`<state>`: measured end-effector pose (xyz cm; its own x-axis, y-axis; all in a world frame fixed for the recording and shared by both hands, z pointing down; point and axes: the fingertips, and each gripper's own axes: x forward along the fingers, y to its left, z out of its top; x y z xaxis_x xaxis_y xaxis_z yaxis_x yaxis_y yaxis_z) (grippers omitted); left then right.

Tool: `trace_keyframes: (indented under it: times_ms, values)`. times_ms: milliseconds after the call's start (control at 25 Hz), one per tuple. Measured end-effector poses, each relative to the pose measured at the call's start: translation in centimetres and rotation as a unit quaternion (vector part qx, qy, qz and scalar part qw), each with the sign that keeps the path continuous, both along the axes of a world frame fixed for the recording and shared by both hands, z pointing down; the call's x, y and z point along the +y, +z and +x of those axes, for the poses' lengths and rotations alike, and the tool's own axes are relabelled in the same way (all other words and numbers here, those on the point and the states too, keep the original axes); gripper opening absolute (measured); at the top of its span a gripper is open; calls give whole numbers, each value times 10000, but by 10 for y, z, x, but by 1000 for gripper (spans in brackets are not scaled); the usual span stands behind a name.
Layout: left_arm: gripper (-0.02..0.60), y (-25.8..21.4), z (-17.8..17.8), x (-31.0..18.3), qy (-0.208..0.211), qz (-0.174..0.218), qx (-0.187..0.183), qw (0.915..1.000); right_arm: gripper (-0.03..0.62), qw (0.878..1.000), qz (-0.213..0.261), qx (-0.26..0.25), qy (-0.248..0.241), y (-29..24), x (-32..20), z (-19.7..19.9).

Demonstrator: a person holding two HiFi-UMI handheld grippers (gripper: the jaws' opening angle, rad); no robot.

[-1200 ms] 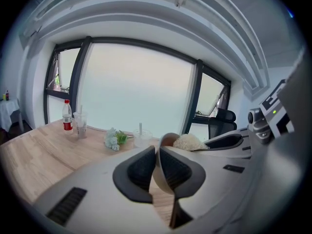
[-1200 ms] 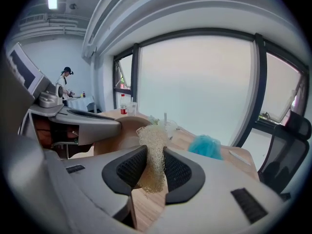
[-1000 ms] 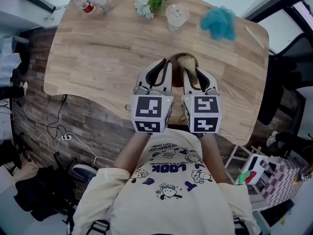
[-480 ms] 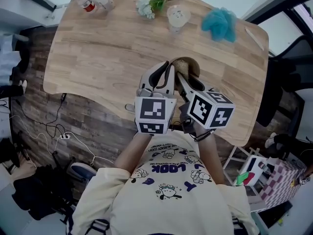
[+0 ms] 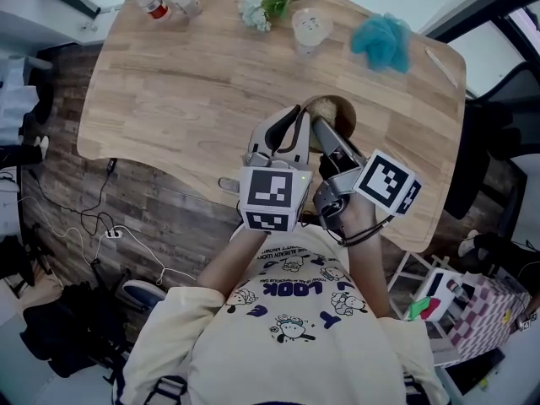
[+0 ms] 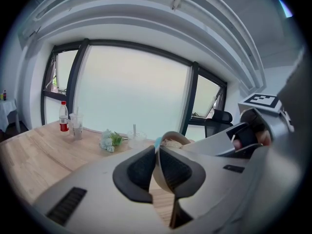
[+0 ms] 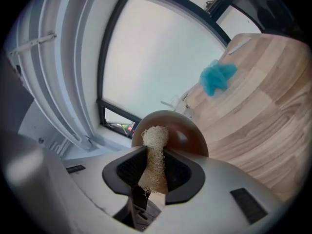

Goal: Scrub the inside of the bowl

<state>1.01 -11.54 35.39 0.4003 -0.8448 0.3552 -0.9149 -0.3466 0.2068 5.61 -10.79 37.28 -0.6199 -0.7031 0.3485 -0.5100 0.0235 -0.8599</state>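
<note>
My left gripper has hardly shifted in the last second. Its jaws stay clenched on the wall of the bowl, with the rim edge-on between the pads, one pad inside and one outside. The bowl is tipped so its hollow faces the other tool.

The right gripper is what changed. It has rolled outward, its marker cube swinging off to the right, and it now angles in from that side. Its jaws grasp a loofah, pinched between the pads with the frayed end sticking past the tips. The bowl's inner wall sits directly ahead of those tips, with the loofah's end on it or just short of it. I read this as a scrubbing stroke sweeping round the inside.
</note>
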Motion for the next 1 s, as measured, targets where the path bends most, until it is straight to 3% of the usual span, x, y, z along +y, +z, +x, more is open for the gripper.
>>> trace_keyframes:
  times_ms: [200, 280, 480, 640, 880, 1000]
  values:
    - [58, -2, -1, 0, 7, 40, -9, 10000, 97, 9977, -287, -559, 259, 3, 2, 2]
    - [58, -2, -1, 0, 25, 50, -54, 10000, 94, 9985, -196, -489, 133, 2, 1, 0]
    - [58, -3, -4, 0, -65, 77, -84, 9999, 92, 9986, 32, 287, -448, 4, 4, -10]
    - [60, -1, -9, -3, -98, 29, -82, 9999, 92, 9909, 246, 991, -877, 11, 10, -19]
    - [58, 1, -20, -4, -232, -52, -13, 9997, 92, 9676, 548, 2063, -1346, 20, 13, -22]
    - [60, 5, -25, -4, -294, -109, -3, 9995, 92, 9485, 682, 2710, -1491, 28, 13, -17]
